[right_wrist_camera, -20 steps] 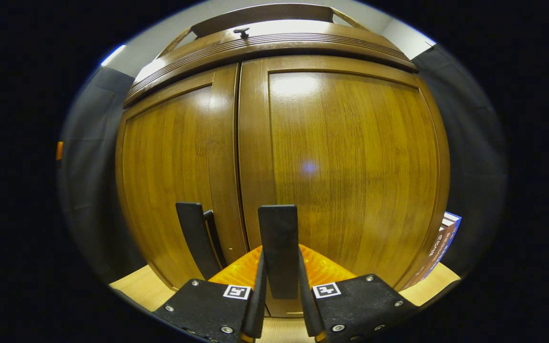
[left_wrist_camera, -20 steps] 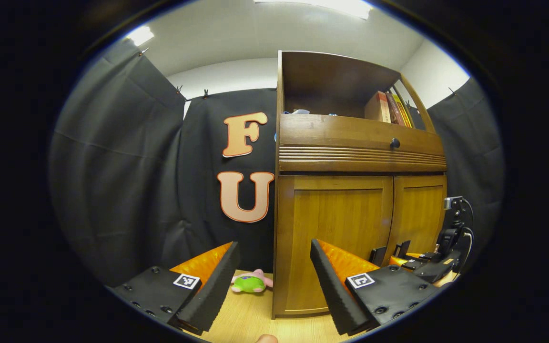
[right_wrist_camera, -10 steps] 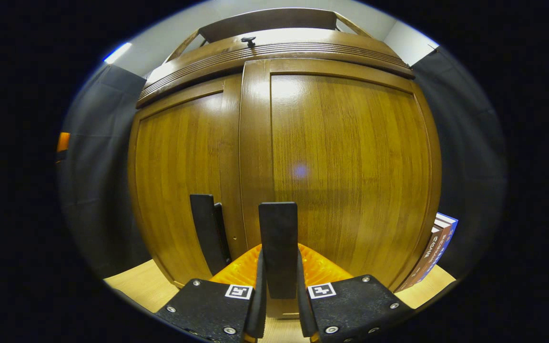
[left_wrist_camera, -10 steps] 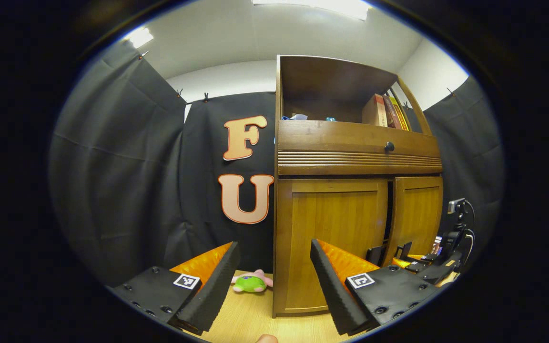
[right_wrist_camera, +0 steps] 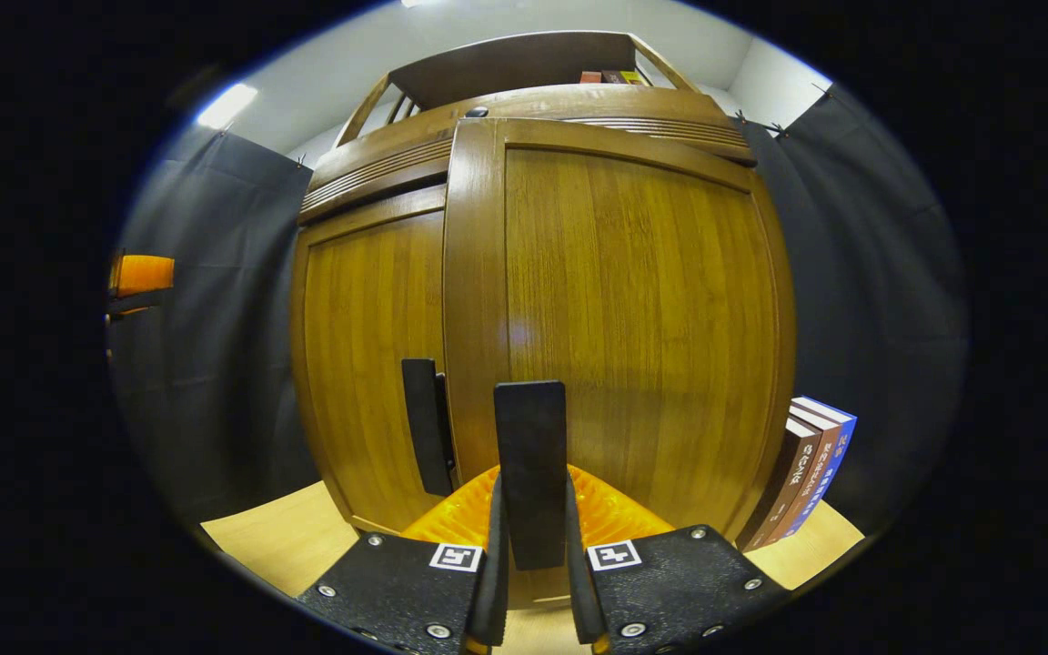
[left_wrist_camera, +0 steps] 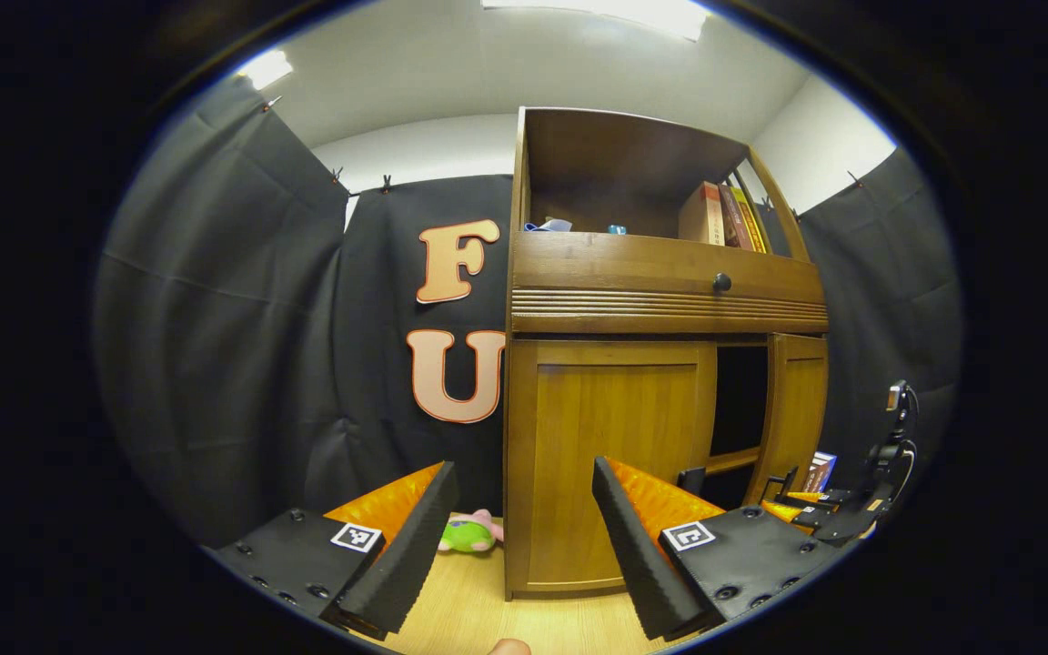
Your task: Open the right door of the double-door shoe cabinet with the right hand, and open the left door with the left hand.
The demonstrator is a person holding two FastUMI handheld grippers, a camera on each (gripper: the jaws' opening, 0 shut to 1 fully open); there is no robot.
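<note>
We swing the right door [right_wrist_camera: 615, 318] wider on a smooth arc about its hinge, keeping the grip square so the edge doesn't slip. Right gripper [right_wrist_camera: 478, 437] is clamped on that door's free edge, one finger in front, the other behind it; the panel rises straight ahead of it. Left gripper [left_wrist_camera: 524, 528] hangs with fingers wide apart, holding nothing. Left door [left_wrist_camera: 610, 455], closed, stands ahead and slightly right of it, near but apart. Shoe cabinet [left_wrist_camera: 670, 291] fronts both.
</note>
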